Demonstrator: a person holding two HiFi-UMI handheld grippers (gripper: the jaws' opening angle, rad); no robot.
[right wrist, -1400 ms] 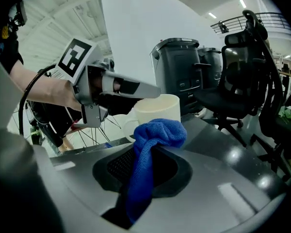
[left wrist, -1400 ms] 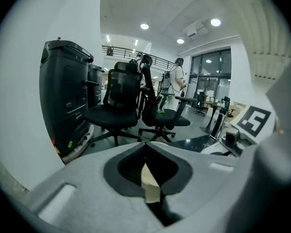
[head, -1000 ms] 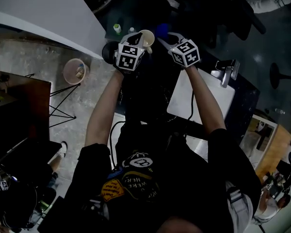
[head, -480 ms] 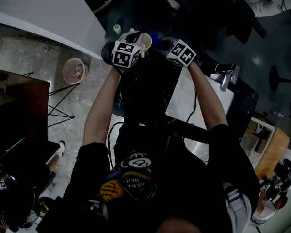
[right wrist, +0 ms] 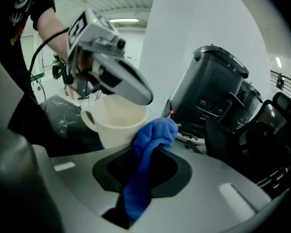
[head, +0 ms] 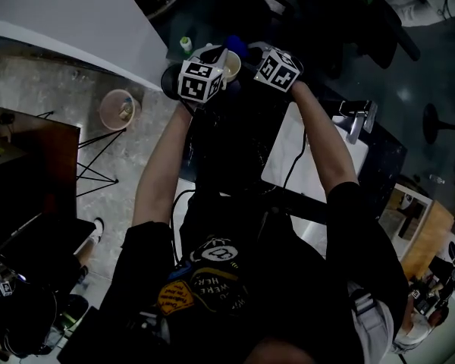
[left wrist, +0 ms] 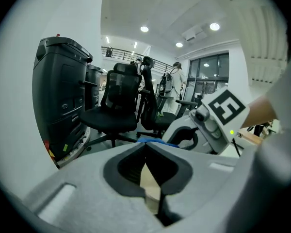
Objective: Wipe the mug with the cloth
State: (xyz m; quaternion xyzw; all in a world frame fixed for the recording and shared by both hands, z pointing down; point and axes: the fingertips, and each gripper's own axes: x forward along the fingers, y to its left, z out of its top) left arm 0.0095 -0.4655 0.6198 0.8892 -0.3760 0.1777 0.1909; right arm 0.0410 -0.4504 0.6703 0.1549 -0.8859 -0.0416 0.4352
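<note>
Against the near side of the mug, just below its rim: blue cloth, bunched end touching the mug wall, the rest pinched tight between the jaws of my right gripper. My left gripper is closed on the rim of the mug, a thin bite on one edge, and holds it up in front of me. Risk, as I judge it: a hard rub could twist the mug out of that bite and drop it, or drag the cloth from its jaws.

The left tool hides nearly all the mug — only a cream sliver shows between its jaws.
</note>
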